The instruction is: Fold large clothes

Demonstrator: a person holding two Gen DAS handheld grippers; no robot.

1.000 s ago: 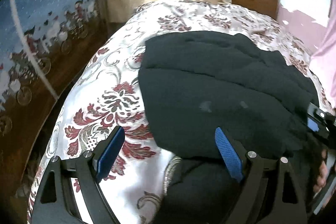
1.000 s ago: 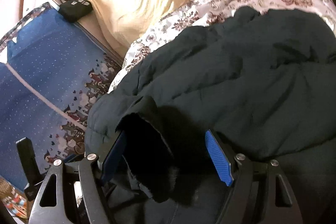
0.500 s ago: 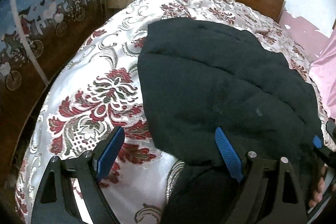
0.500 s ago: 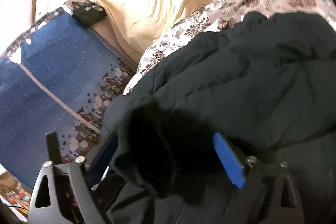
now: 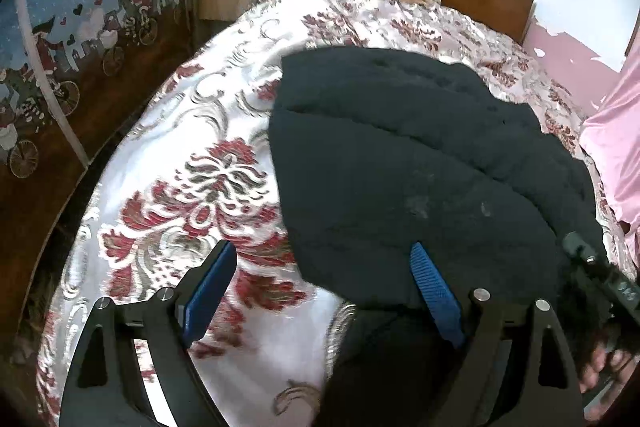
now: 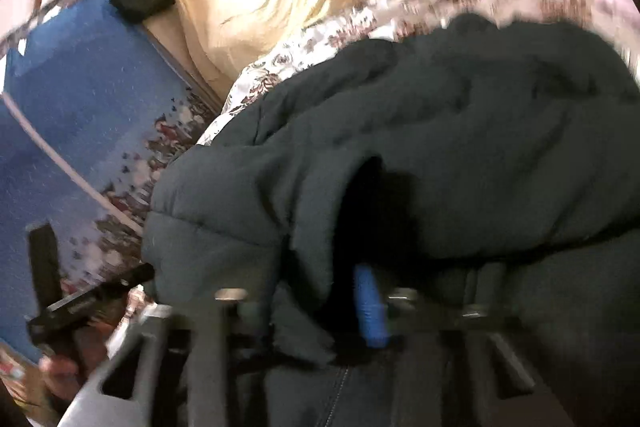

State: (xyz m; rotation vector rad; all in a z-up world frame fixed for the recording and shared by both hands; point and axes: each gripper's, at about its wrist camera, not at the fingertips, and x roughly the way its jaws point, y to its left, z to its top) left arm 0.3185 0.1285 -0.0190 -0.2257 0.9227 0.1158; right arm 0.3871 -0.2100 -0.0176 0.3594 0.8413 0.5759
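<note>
The dark jacket (image 5: 400,163) lies on the flowery bed (image 5: 192,187), its long side running from near to far right. The left gripper (image 5: 324,291) has its fingers wide apart over the jacket's near edge. Only the right view shows the right gripper (image 6: 320,291) pinching a jacket fold.

Left black-framed plastic tongs (image 5: 322,293): triangular cut-outs in the arms, silver round screw heads at the joints, ribbed blue pads (image 5: 434,297) on the fingers. Right black-framed tongs (image 6: 320,297): same build, image blurred, one blue pad visible. Bare skin of fingers (image 5: 600,371) shows at the frame edge.
</note>
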